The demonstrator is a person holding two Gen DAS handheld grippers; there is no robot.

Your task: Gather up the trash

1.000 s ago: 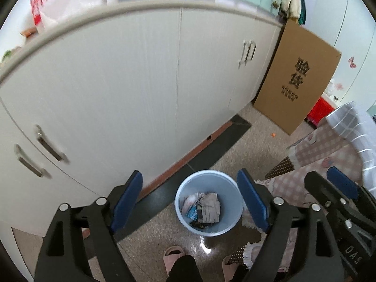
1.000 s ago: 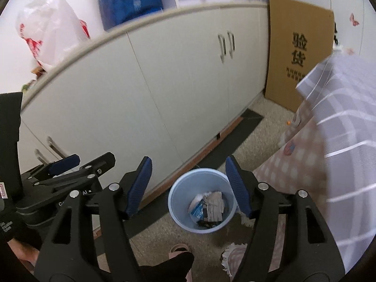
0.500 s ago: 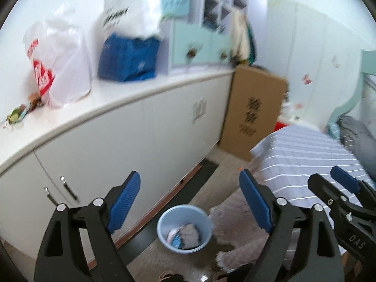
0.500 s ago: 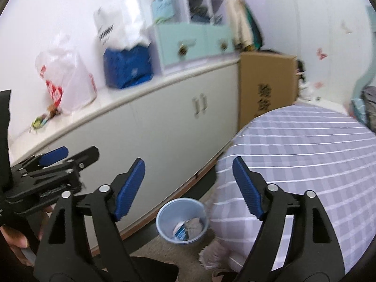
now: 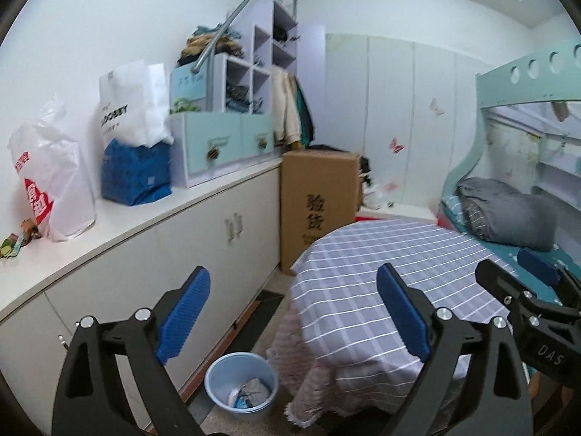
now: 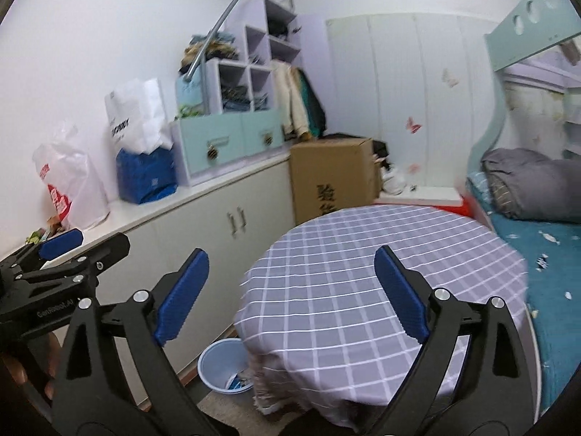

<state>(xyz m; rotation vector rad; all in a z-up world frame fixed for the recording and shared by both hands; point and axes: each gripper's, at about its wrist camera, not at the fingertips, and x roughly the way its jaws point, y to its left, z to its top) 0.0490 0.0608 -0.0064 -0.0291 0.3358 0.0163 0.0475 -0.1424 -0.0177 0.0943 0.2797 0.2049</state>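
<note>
Left wrist view: my left gripper (image 5: 292, 301) has its jaws wide and opening further, with nothing between the blue pads (image 5: 183, 314). My right gripper (image 6: 290, 292) reads the same in its own view: jaws spread, opening, empty. Each gripper appears at the edge of the other's picture, side by side and apart.

Task item: the trash lies in the blue bin (image 5: 241, 385), which stands on the floor at the foot of the white cabinet run (image 5: 203, 254), just beside the hanging hem of the tablecloth. Crumpled paper and wrappers (image 5: 250, 392) sit inside it. In the right wrist view the cloth hem overlaps the bin's near-right rim (image 6: 218, 361).

Edges: the round table (image 6: 381, 283) carries a purple checked cloth that drapes over its whole rim; its top is bare. The table's left edge and the cabinet front leave a narrow floor strip, and the bin occupies the near end of it. A dark mat (image 5: 254, 323) lies along the cabinet base in that strip. At the far end, a tall cardboard box (image 5: 319, 207) stands against the cabinet's end, close to the table's far-left rim.

The table's right rim lies close to the bed edge (image 6: 544, 254); whether they touch cannot be told.

On the cabinet top, a white bag (image 5: 51, 181) and a blue bag (image 5: 136, 170) stand back from its front edge.
</note>
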